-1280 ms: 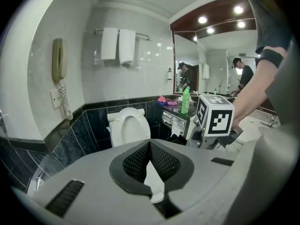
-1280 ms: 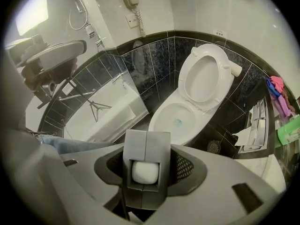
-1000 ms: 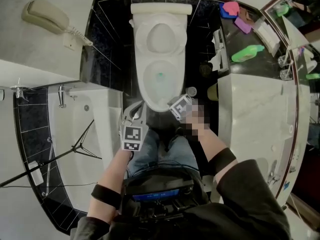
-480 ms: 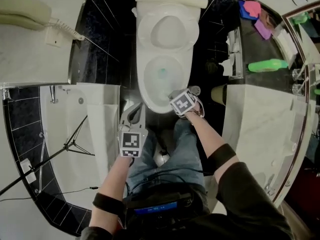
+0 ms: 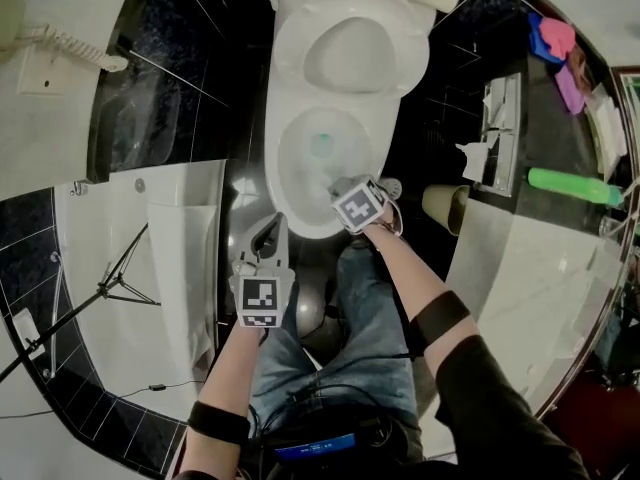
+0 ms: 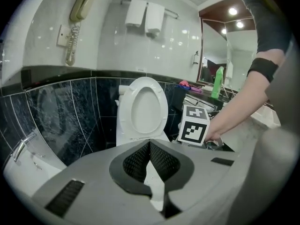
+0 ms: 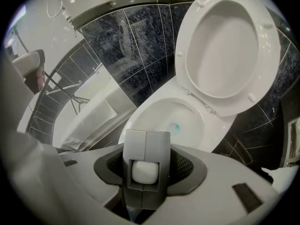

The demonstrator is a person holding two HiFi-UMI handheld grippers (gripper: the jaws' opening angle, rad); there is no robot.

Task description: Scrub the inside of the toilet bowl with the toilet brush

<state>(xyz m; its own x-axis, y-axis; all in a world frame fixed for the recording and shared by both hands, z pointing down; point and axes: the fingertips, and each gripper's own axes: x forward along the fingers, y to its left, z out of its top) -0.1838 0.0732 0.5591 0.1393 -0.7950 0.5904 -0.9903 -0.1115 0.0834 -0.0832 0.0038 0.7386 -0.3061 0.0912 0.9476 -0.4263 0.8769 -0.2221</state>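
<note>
L tool [image 6: 150, 149] shut, empty, angled down — R tool [image 5: 348, 194] steep, clamped on brush handle [image 7: 145, 150].

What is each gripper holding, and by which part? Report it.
Right gripper: a grey handle, seemingly the toilet brush's, clamped near its white-tipped end. Left gripper: nothing, jaws closed.

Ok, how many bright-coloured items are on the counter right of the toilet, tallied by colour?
Green: 1, the green bottle
Pink: 1, the pink item
Blue: 1, the blue item, partly under the pink one
Purple: 1, the purple item
Total: 4
</note>
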